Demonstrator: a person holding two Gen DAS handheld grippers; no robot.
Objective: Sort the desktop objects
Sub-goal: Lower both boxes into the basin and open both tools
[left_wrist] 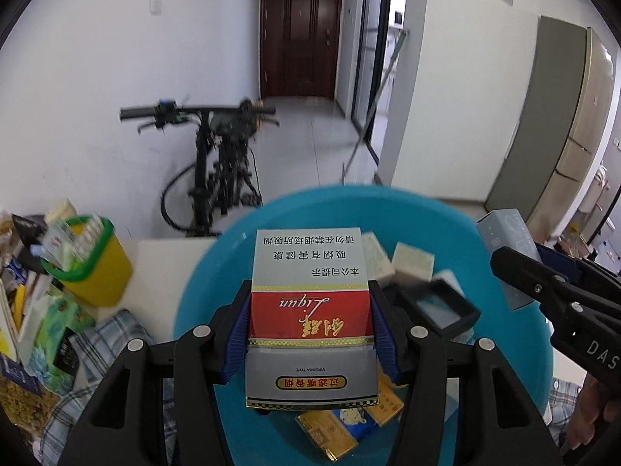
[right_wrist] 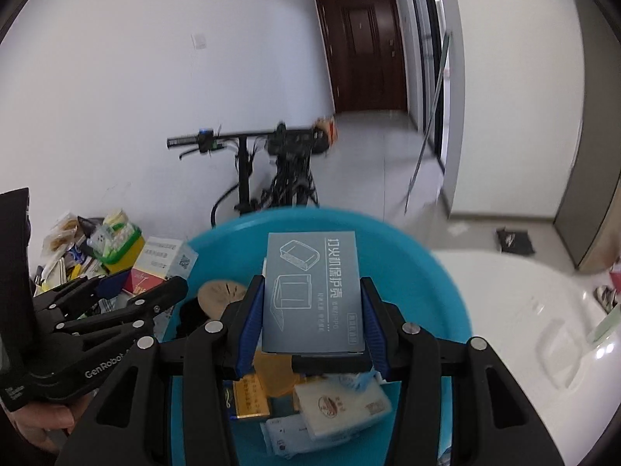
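Two tongs: both loaded and poised over the blue basin (left_wrist: 202,272), each pinching a box
Left tongs (left_wrist: 310,334): blue pads pressed on the long sides of a red-and-silver cigarette carton (left_wrist: 308,303), held flat above the basin's middle
Right tongs (right_wrist: 310,318): pads clamped on the edges of a grey lighter-case box (right_wrist: 312,291), also over the basin
Basin contents: gold cigarette packs (left_wrist: 330,433), pale square boxes (left_wrist: 411,262), a black tray (left_wrist: 438,306) and a tissue packet (right_wrist: 341,404), piled loosely
Basin place: on the bench, just beside the yellow bin (left_wrist: 95,272) at the bench's far left corner
Step in hand, as I judge it: dropping both boxes into the basin
How to do it well: lower each box close to the pile before spreading the pads, so it lands flat and does not bounce over the rim
Spacing: keep the two tongs apart, left box toward the left wall, right box toward the right
Risk: the carton is tall and may tip onto the black tray
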